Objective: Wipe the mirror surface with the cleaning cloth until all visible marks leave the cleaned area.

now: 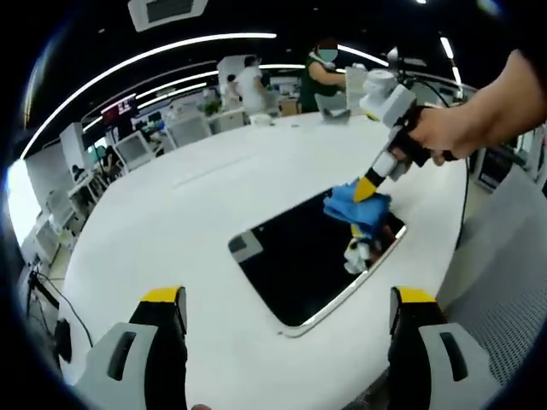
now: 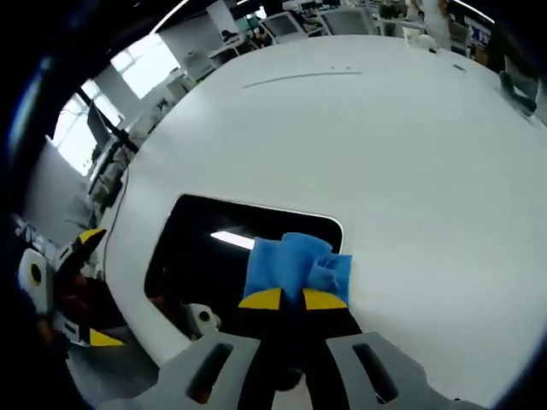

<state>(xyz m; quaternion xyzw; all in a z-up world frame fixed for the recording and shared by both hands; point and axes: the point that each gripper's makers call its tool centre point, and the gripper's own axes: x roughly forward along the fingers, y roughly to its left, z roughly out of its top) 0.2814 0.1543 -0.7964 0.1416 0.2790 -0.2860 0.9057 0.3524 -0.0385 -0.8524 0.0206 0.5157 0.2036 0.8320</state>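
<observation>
Blue cloth (image 2: 295, 269) pinched between my right fingers (image 2: 293, 299), which are closed on it and press it onto the mirror (image 2: 201, 248) near one corner. Dark mirror with a pale rim lying flat on the white worktop (image 2: 359, 145). Left gripper view: my left fingers (image 1: 286, 312) spread wide apart and empty, held above the worktop edge short of the mirror; my right hand (image 1: 449, 132) reaches in from the right. Background: desks, monitors and people beyond the worktop.
</observation>
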